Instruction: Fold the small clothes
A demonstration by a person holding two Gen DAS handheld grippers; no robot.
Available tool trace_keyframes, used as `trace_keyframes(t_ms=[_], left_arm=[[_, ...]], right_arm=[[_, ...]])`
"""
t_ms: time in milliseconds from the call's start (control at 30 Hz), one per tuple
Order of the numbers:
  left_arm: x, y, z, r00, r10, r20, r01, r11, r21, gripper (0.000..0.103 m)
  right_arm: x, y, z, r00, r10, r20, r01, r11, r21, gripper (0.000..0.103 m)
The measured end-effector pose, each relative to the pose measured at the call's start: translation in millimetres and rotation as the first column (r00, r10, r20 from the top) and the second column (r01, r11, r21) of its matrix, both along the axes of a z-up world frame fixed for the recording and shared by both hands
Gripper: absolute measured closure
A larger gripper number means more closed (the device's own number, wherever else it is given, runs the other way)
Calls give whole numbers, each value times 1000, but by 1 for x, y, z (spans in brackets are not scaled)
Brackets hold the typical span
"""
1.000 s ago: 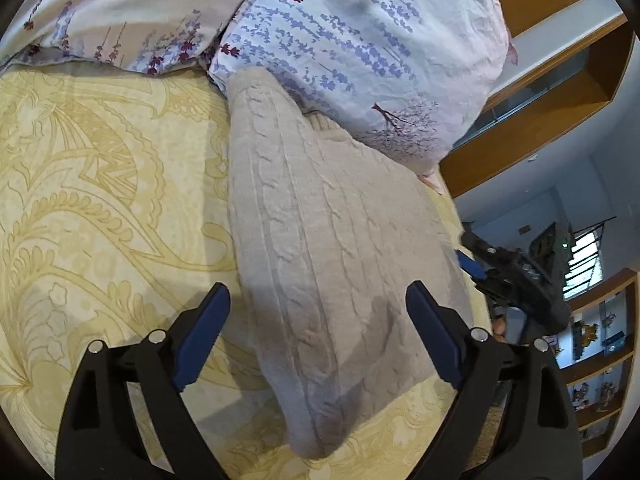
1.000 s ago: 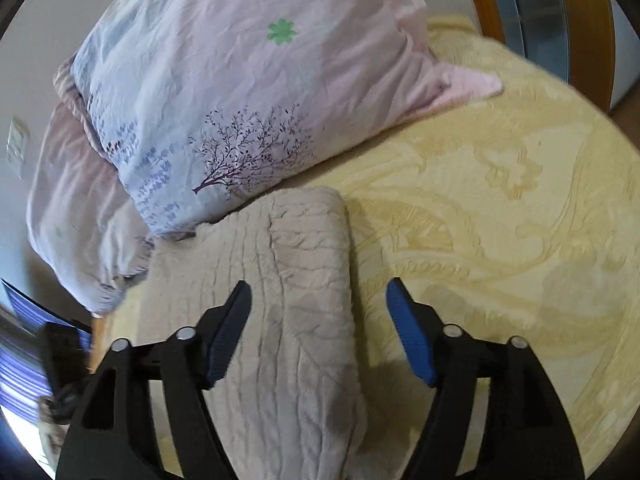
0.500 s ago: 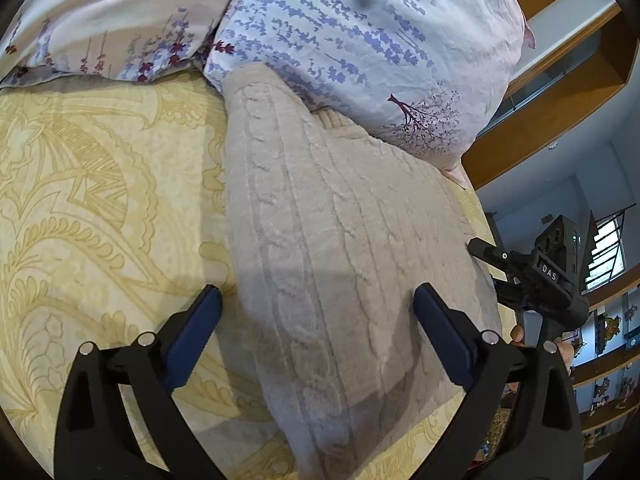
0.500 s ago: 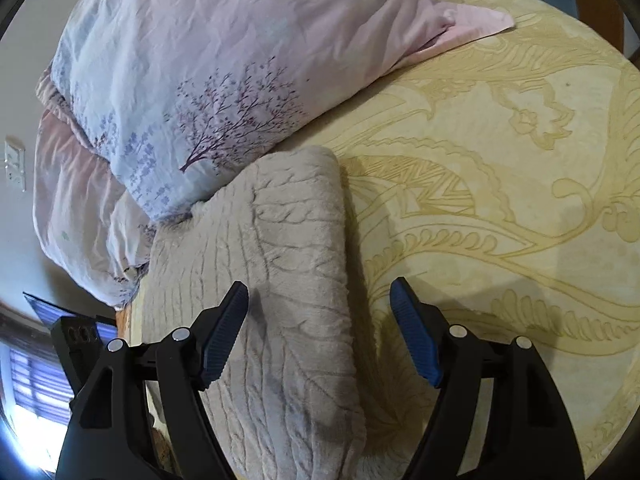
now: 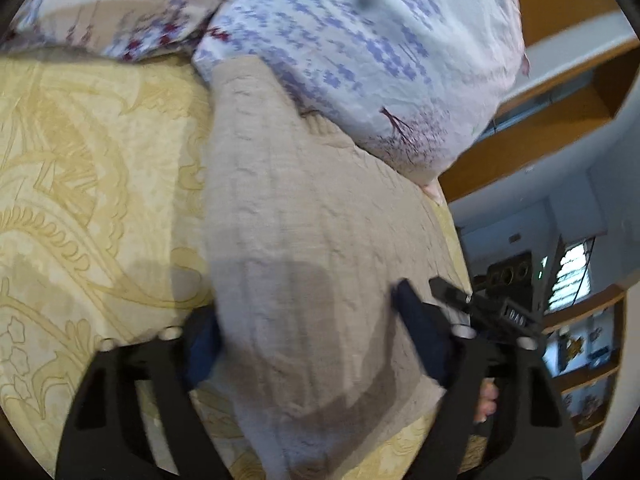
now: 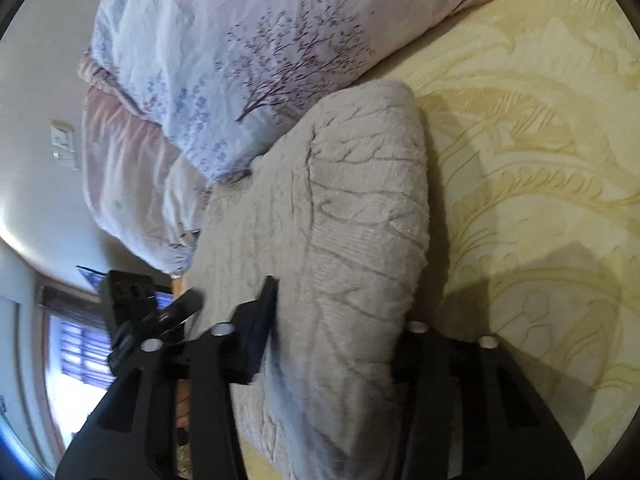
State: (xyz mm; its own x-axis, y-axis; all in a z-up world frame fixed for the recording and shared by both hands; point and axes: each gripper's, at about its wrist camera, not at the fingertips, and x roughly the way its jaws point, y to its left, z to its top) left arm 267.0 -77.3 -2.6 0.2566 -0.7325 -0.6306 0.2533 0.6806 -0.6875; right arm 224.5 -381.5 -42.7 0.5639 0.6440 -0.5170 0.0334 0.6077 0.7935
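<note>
While a pale yellow patterned bedspread [image 5: 92,184] filled most of both views, two floral pillows [image 5: 360,52] lay along its far edge, and a beige cable-knit sweater [image 5: 304,248] rested on the spread with its far end touching the nearer pillow. It already lay as a thick, narrow, rounded bundle, so at least one fold looked complete; judging from its length, a final fold end to end probably remained, or else the garment was about to be carried aside. In the left wrist view, the left gripper [image 5: 308,344] straddled the near end of the sweater, its blue-padded fingers [image 5: 420,332] spread wide on either side of the bundle; blur hid whether the pads pressed the knit. In the right wrist view, the right gripper [image 6: 332,344] likewise bracketed the sweater [image 6: 360,240] from the opposite side, spread wide, one pad against the cloth and the other hidden beneath the bundle's edge. Neither tool had clamped onto the fabric yet.
</note>
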Motion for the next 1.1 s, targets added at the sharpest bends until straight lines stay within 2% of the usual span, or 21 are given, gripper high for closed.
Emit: trace_keyframes(t_ms=[67, 167, 333, 500, 633, 700, 767, 833, 867, 1000, 1100], left_arm=[[-1, 7, -1, 1000, 17, -10, -18, 999, -38, 52], [-5, 17, 3, 1000, 13, -3, -13, 997, -77, 62], [-23, 48, 24, 999, -1, 51, 4, 998, -65, 63], [-28, 98, 41, 996, 42, 76, -39, 998, -45, 63], [-26, 150, 46, 990, 114, 83, -112, 993, -25, 61], [-18, 172, 34, 983, 172, 60, -172, 985, 0, 59], [-8, 191, 8, 966, 257, -15, -255, 964, 69, 52], [-9, 204, -8, 961, 267, -73, -270, 962, -30, 48], [-10, 206, -9, 959, 270, -81, -274, 960, -48, 47], [-27, 204, 13, 959, 278, 49, -278, 960, 11, 47], [-47, 201, 38, 942, 278, 186, -291, 956, 43, 32]], right_arm=[[-5, 1, 3, 1000, -5, 20, 5, 1000, 13, 68], [-13, 11, 19, 997, -4, 76, 5, 1000, -6, 70], [-21, 53, 51, 985, 54, 162, -36, 993, -116, 73], [-14, 103, 67, 962, 119, 246, -68, 976, -206, 75], [-8, 150, 67, 933, 170, 319, -80, 958, -275, 75], [5, 167, 52, 947, 187, 263, -103, 948, -303, 74], [24, 179, 27, 975, 170, 144, -113, 934, -338, 66], [27, 171, 18, 979, 153, 131, -112, 954, -279, 62], [28, 167, 18, 981, 153, 121, -118, 960, -255, 61], [22, 146, 25, 987, 117, 111, -92, 975, -204, 55], [16, 127, 34, 987, 55, 152, -27, 984, -179, 55]])
